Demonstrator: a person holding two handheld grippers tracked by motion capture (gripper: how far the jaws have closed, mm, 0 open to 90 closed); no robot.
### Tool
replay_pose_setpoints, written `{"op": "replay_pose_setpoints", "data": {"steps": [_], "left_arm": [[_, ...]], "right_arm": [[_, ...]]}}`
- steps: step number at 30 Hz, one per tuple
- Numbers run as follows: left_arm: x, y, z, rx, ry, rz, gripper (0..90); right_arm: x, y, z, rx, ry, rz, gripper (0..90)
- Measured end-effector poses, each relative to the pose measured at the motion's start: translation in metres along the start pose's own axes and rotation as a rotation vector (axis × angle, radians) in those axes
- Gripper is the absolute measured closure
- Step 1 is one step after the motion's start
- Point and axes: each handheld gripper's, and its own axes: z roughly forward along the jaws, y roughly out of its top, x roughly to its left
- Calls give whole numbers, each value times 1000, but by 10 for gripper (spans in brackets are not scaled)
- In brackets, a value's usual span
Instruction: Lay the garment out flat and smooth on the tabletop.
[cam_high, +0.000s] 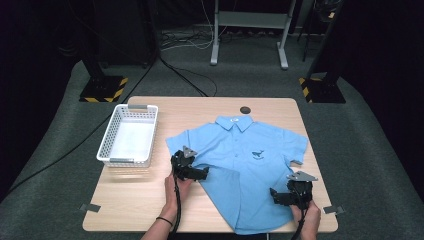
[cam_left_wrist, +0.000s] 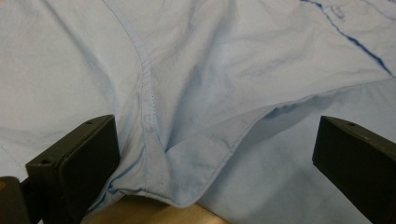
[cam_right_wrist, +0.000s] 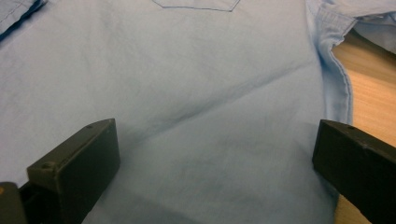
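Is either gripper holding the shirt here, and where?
Neither. Left gripper and right gripper stand open over the shirt, gripping nothing.

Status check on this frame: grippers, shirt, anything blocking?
Left gripper open at shirt's underarm. Right gripper open over lower hem side. Shirt flat, unfolded. Basket clear, left of it.

Two black tools, left tool (cam_high: 189, 167) and right tool (cam_high: 291, 192), each topped by a grey three-cornered plate, black cables trailing, blocky screwed jaws (matte), dark wristband (cam_high: 163, 220), bare forearms
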Motion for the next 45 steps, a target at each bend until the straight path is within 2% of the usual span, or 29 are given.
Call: {"op": "replay_pose_setpoints", "data": {"steps": [5,8,11,15,18,20,24,28,29,33,37,43,45], "left_arm": [[-11,5,-11,-49,-16,14,6],[-23,14,-17,-90,-58,19,5],[-36,21,-17,-99,-101,35,6],[-61,28,-6,-61,-145,91,9],[-79,30,4,-28,-141,141,21],[-90,31,11,-6,-142,160,26],[-104,33,28,51,-136,177,42],[-109,33,40,98,-125,188,70],[-110,32,42,108,-112,195,101],[-109,28,37,70,-91,177,243],[-105,25,32,48,-94,166,398],[-98,21,27,32,-97,164,726],[-96,20,25,31,-101,166,782]], "right_arm": [[-1,0,0,-1,-5,7,2],[-1,0,0,-1,-6,7,2],[-1,0,0,-1,-6,7,2],[-1,0,0,-1,-8,9,2],[-1,0,0,-2,-10,9,3],[-1,0,0,-2,-9,9,3],[-1,0,0,-2,-9,9,3],[-1,0,0,-2,-9,8,3],[-1,0,0,-2,-9,9,3],[-1,0,0,-2,-9,9,3],[-1,0,0,-2,-10,8,3],[-1,0,0,-2,-11,9,3],[-1,0,0,-2,-11,10,3]]}}
